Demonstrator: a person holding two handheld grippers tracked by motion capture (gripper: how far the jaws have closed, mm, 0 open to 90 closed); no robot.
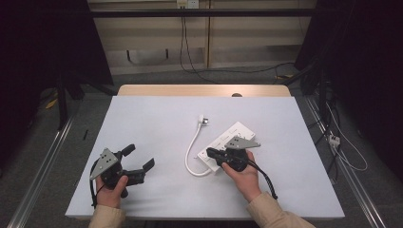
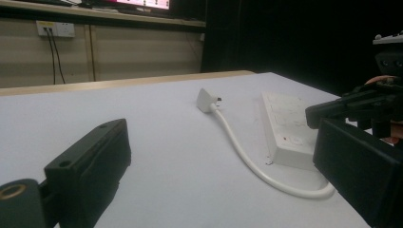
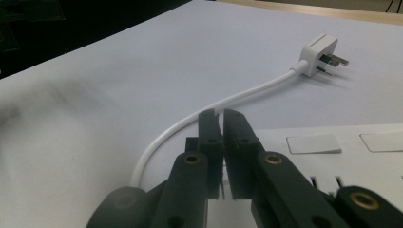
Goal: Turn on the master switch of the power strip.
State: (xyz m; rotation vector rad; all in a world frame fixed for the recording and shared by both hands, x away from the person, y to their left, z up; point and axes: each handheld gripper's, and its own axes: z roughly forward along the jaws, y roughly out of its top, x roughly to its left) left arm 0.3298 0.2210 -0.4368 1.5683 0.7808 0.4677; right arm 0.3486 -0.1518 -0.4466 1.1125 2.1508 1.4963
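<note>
Right gripper [image 1: 212, 153]: jaws together, over the power strip's [image 1: 228, 139] near-left end.
Left gripper [image 1: 139, 158]: jaws apart, near-left, holding nothing.

A lab: dark curtains [image 1: 43, 47], floor rails [image 1: 40, 156], loose cables [image 1: 347, 152].

The right gripper [image 1: 215, 154] and hand cover the near end of the white power strip [image 1: 230, 134], hiding where its cable [image 1: 191, 149] joins.
</note>
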